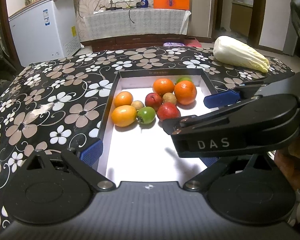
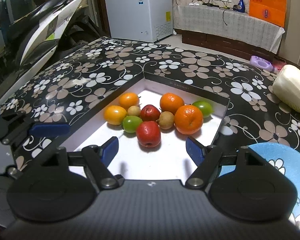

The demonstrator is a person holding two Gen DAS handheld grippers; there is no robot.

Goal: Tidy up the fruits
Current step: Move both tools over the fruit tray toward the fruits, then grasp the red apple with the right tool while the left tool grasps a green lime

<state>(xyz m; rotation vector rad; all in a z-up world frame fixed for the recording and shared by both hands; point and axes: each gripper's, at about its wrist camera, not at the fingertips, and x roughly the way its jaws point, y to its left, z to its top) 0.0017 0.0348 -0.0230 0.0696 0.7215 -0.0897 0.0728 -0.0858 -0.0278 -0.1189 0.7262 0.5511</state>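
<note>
A white-lined box (image 1: 110, 98) (image 2: 220, 128) on the floral table holds several fruits: two oranges (image 1: 185, 92) (image 2: 188, 119), red fruits (image 1: 168, 111) (image 2: 148, 133), yellow-orange ones (image 1: 123, 115) (image 2: 115, 114), green ones (image 1: 146, 115) (image 2: 131, 123) and small brown ones (image 1: 169, 98) (image 2: 166, 120). My left gripper (image 1: 150, 156) is open and empty over the box's near end. My right gripper (image 2: 152, 150) is open and empty, just short of the nearest red fruit. It reaches in from the right in the left wrist view (image 1: 198, 112).
A napa cabbage (image 1: 240, 54) (image 2: 292, 92) lies at the table's far right. A blue plate (image 2: 280, 164) sits to the right of the box. A white freezer (image 1: 44, 30), a scooter (image 2: 46, 26) and a TV cabinet (image 1: 138, 20) stand beyond the table.
</note>
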